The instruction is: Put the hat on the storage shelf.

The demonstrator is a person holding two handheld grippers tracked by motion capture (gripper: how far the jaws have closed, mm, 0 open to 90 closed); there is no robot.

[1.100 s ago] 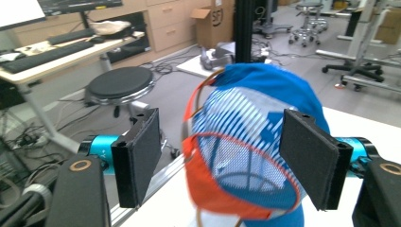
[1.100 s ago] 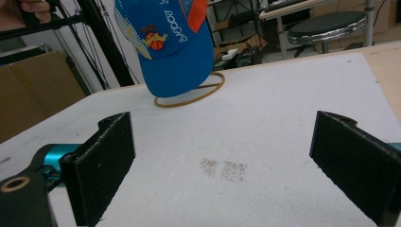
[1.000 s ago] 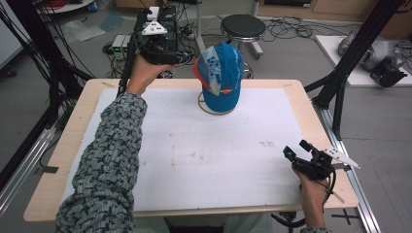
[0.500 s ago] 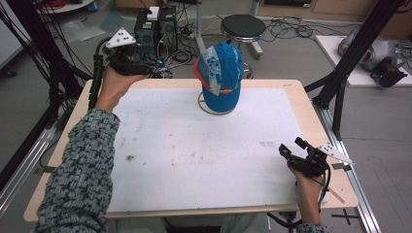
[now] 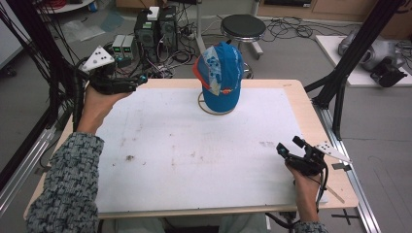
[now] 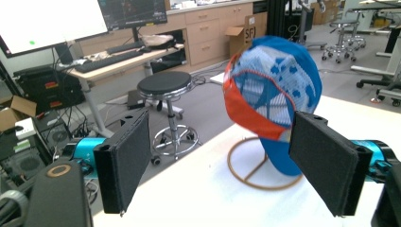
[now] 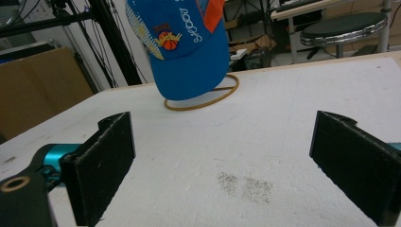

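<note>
High view puts your left gripper (image 5: 138, 80) off the table's (image 5: 301, 104) far left corner and your right gripper (image 5: 291, 148) low at the near right edge, both with jaws spread wide and empty. Between them, the blue baseball cap (image 5: 222, 77) perches on a thin wire stand (image 5: 206, 108) at the far middle. Come in too hard from the left and you could knock that light stand over, or drag the cap off crooked.

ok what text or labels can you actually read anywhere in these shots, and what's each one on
"SF": on the cardboard box under the far cabinets, left gripper view; anything after those letters is unclear.
Lettering along the blue cap, above its basketball print, right gripper view: too blurred to read.
Screen above the desk, left gripper view: too small to read.
Round badge on the cap, high view: unreadable.
</note>
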